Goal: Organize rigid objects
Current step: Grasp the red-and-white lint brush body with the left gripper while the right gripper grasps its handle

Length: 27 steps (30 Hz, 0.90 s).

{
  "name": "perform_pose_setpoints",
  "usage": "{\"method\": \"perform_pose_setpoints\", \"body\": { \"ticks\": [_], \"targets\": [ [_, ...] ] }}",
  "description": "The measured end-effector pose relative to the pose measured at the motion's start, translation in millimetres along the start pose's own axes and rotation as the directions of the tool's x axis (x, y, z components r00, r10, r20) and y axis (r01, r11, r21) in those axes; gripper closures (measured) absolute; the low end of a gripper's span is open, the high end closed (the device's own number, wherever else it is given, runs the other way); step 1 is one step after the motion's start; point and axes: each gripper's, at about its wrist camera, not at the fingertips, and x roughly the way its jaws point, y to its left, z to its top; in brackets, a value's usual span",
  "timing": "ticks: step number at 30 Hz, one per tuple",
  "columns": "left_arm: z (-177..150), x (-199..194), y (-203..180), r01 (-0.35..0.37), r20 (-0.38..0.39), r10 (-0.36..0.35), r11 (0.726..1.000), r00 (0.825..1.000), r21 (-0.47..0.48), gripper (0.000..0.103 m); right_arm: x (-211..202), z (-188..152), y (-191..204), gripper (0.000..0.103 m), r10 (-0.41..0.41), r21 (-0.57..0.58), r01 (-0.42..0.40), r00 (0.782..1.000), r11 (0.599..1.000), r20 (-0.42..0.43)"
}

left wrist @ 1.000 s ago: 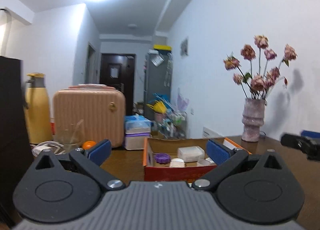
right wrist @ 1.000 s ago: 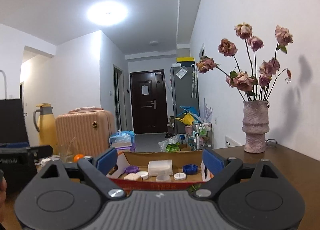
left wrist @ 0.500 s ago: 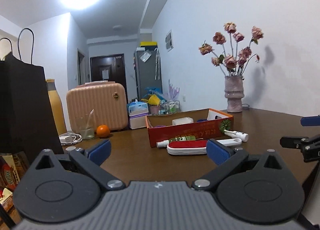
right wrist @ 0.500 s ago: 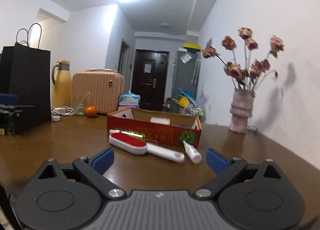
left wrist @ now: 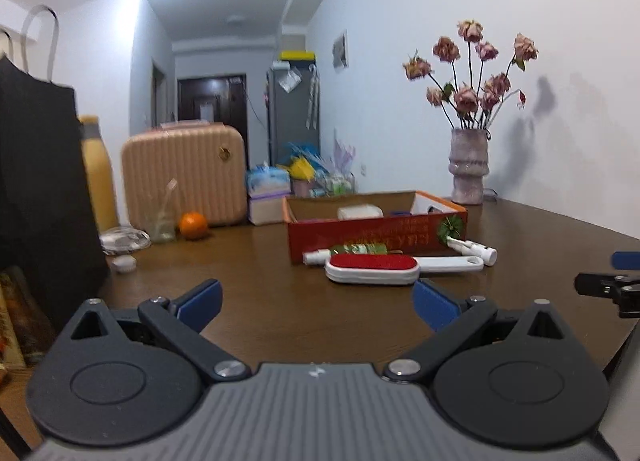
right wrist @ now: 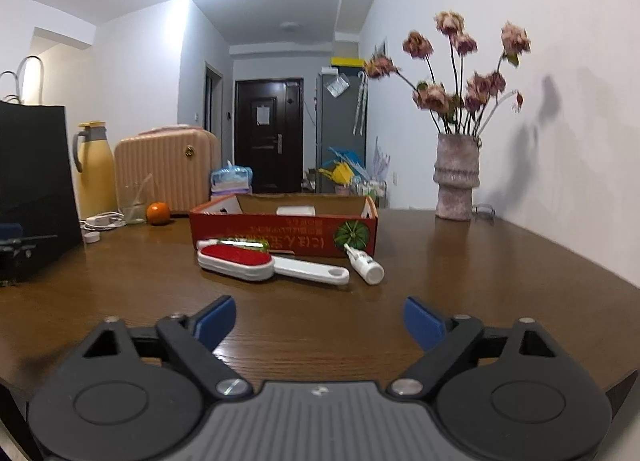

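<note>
A red-faced lint brush [right wrist: 256,261] with a white handle lies flat on the brown table [right wrist: 460,285], just in front of the long red cardboard box [right wrist: 280,233], with a green-labelled spray bottle [right wrist: 240,243] lying between brush and box wall and a small white bottle [right wrist: 364,263] on its side at the box's right front corner, near the brush's handle end. The box is open-topped and already holds a white container [right wrist: 295,210], so the step in hand looks like the approach to the loose pieces outside it, none of which is picked up yet. The right tool [right wrist: 318,321] sits low over the near table with its jaws apart and nothing between them; they have just been closing a little from a wider spread. The left tool [left wrist: 316,299] is likewise spread wide and empty, facing the brush from the left. The next move probably calls for going forward to one loose item, closing across a narrow part such as the brush handle, then lifting over the box's front wall. There is bare table between the tools and the brush, so the run-in is free; the spray bottle sits tight against the box, which leaves little finger room behind it. A black bag [right wrist: 36,181] stands at the left, an orange [right wrist: 159,213] and a glass [right wrist: 134,205] sit behind, and a vase of dried flowers [right wrist: 457,177] stands well to the right by the wall.
</note>
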Motion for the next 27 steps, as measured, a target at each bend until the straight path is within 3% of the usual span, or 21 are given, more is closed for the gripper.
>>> {"method": "perform_pose_setpoints", "body": {
  "ticks": [2,6,9,11,15,17,22,25,27],
  "targets": [
    [9,19,5,0.04,-0.04,-0.042,0.999,0.998,-0.032,0.0,17,7,-7,0.031,0.011,0.02,-0.011,1.0,1.0,-0.029],
    [35,73,16,0.145,-0.098,-0.152,0.987,0.984,-0.073,0.0,61,28,-24,0.041,0.056,0.082,-0.048,0.995,0.995,-0.086],
    [48,136,20,0.131,-0.192,-0.139,0.99,0.972,-0.05,0.002,104,43,-37,0.052,0.073,0.12,-0.057,0.989,0.991,-0.132],
    [53,179,24,0.125,-0.26,-0.137,0.99,0.956,-0.062,0.012,137,51,-45,0.063,0.081,0.148,-0.056,0.982,0.987,-0.169],
    [53,247,29,0.196,-0.358,-0.217,0.976,0.908,-0.094,0.025,184,57,-55,0.07,0.096,0.183,-0.055,0.97,0.982,-0.223],
    [53,268,31,0.198,-0.37,-0.228,0.973,0.9,-0.118,0.029,204,57,-57,0.072,0.092,0.193,-0.041,0.961,0.98,-0.26],
    [47,305,34,0.241,-0.424,-0.296,0.954,0.856,-0.18,0.049,232,50,-58,0.075,0.114,0.222,-0.042,0.941,0.974,-0.32],
    [45,305,35,0.272,-0.397,-0.338,0.938,0.853,-0.213,0.055,240,46,-60,0.08,0.131,0.242,-0.052,0.937,0.969,-0.325],
    [43,305,38,0.272,-0.394,-0.347,0.933,0.851,-0.234,0.055,243,44,-60,0.088,0.138,0.244,-0.059,0.937,0.968,-0.322]
  ]
}}
